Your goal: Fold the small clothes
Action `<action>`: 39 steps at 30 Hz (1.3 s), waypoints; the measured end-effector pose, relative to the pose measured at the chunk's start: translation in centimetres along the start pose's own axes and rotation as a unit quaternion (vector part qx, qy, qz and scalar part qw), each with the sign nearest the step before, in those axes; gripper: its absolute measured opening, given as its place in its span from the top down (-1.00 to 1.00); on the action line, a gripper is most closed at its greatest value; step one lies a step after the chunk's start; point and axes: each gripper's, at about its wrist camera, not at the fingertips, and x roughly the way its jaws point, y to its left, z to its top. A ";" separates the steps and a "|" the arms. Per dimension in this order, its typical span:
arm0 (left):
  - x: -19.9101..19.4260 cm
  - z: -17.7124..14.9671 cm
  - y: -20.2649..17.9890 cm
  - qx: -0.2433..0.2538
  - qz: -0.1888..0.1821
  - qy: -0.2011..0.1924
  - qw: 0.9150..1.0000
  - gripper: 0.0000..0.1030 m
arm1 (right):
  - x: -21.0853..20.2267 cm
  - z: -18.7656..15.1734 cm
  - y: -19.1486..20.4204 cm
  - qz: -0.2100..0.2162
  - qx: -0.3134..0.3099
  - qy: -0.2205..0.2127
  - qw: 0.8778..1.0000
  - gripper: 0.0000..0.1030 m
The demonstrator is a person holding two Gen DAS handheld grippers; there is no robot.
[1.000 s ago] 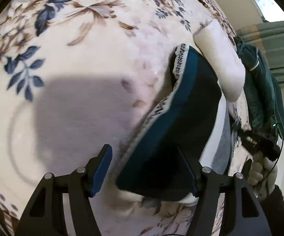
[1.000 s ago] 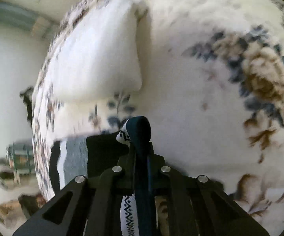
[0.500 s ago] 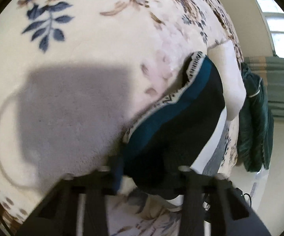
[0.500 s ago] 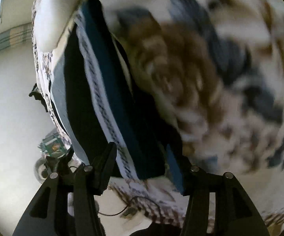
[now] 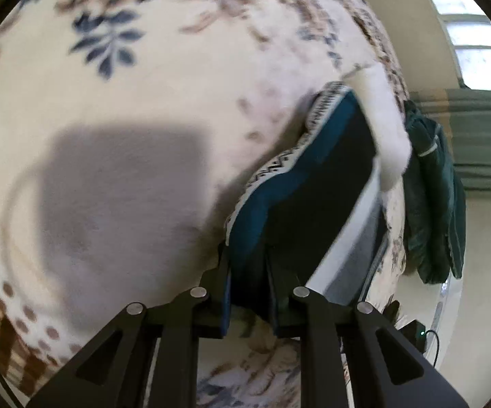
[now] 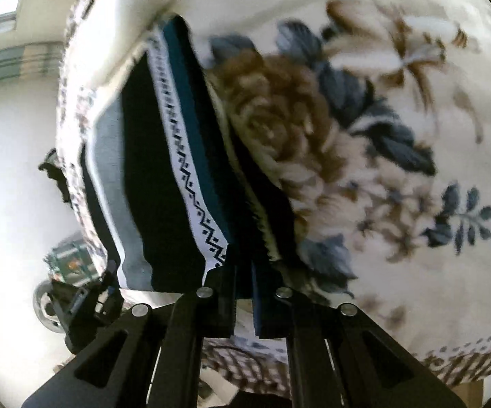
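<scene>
A folded dark garment [image 5: 313,183] with a teal band, a white zigzag trim and grey and white stripes lies on a floral blanket [image 5: 143,102]. My left gripper [image 5: 247,253] is at its near corner. The jaws are closing, and the pads press on the teal edge between them. In the right wrist view the same garment [image 6: 163,156] runs away from me along the blanket [image 6: 364,108]. There my right gripper [image 6: 243,268] is shut on the near end of the teal edge.
A white cushion [image 5: 385,129] [image 6: 116,23] lies just beyond the garment's far end. Past the blanket's edge hangs a dark green cloth [image 5: 432,204], in front of a pale wall. A wheeled object [image 6: 61,272] stands on the floor below the edge.
My left gripper went from wide open around the garment's corner to shut on it. My right gripper dropped the raised fold, swung to the garment's near end, opened and shut on the edge.
</scene>
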 end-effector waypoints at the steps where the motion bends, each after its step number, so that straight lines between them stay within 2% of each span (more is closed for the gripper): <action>1: 0.4 0.1 0.4 -0.003 -0.006 0.008 1.000 0.72 | 0.9 0.1 0.0 -0.008 -0.003 0.004 1.000 0.87; 4: 0.4 0.2 1.2 -0.021 -0.022 0.035 0.999 0.52 | 3.1 0.7 0.4 -0.038 -0.020 0.007 0.999 0.85; 5: -0.1 0.3 1.3 -0.020 -0.019 0.038 0.999 0.30 | 3.8 1.1 0.6 -0.040 -0.025 0.021 0.999 0.81; 6: -0.7 0.3 1.3 -0.015 -0.011 0.041 0.999 -0.02 | 3.9 1.4 0.6 -0.036 -0.023 0.027 0.999 0.80; 8: -2.3 0.4 1.2 0.001 -0.002 0.032 0.999 -0.18 | 3.4 1.9 0.4 -0.022 -0.014 0.038 0.999 0.42; 9: -3.0 0.6 0.9 0.014 0.003 0.026 1.000 -0.19 | 2.8 2.1 0.2 -0.013 -0.011 0.035 0.999 0.28; 10: -3.4 0.9 0.7 0.027 0.007 0.022 0.999 -0.19 | 2.2 2.3 0.0 -0.004 -0.008 0.026 1.000 0.01; 11: -3.6 1.2 0.4 0.040 0.014 0.017 0.999 -0.19 | 1.4 2.6 -0.2 0.007 -0.007 0.014 1.000 -0.10; 14: -3.0 2.6 -0.7 0.080 0.020 0.006 0.997 -0.19 | 0.0 4.2 -0.5 0.035 -0.016 -0.006 0.999 -0.13; 18: -0.7 4.9 -3.8 0.139 -0.004 -0.002 0.990 -0.19 | 0.0 6.4 0.1 0.075 -0.019 -0.022 0.997 -0.20; 20: 0.8 5.3 -4.9 0.156 -0.026 0.018 0.987 -0.19 | 0.1 7.4 0.8 0.070 -0.017 -0.028 0.997 -0.20; 22: 2.0 4.5 -4.8 0.180 -0.023 0.043 0.983 -0.19 | -0.1 7.8 1.7 0.072 -0.024 -0.034 0.997 -0.20; 25: 2.8 1.6 -2.4 0.206 0.018 0.071 0.976 -0.18 | -1.0 7.8 3.8 0.054 -0.049 -0.035 0.997 -0.20; 26: 2.7 1.1 -1.5 0.200 0.025 0.078 0.976 -0.19 | -1.4 7.9 5.3 0.034 -0.068 -0.031 0.997 -0.20; 28: 1.6 0.6 0.4 0.170 0.007 0.083 0.982 -0.18 | -1.8 8.4 8.1 -0.022 -0.107 -0.018 0.994 -0.20; 29: 1.0 0.6 0.7 0.161 0.006 0.079 0.984 -0.19 | -1.7 8.6 10.4 -0.051 -0.144 -0.010 0.988 -0.20; 31: 0.0 1.0 0.8 0.152 -0.001 0.067 0.986 -0.19 | -1.6 9.1 14.2 -0.071 -0.205 0.005 0.976 -0.20; 32: -0.3 1.2 0.6 0.152 -0.006 0.060 0.987 -0.19 | -1.2 9.6 17.6 -0.090 -0.248 0.018 0.964 -0.20; 34: -0.1 1.7 0.1 0.156 -0.014 0.053 0.986 -0.19 | 0.0 10.1 22.1 -0.098 -0.301 0.037 0.948 -0.20; 37: 1.4 2.3 -0.7 0.160 -0.021 0.052 0.986 -0.19 | 4.2 11.5 29.0 -0.109 -0.358 0.080 0.924 -0.20; 39: 2.4 2.0 -1.2 0.173 -0.026 0.051 0.983 -0.15 | 7.4 12.6 32.4 -0.119 -0.375 0.107 0.913 -0.20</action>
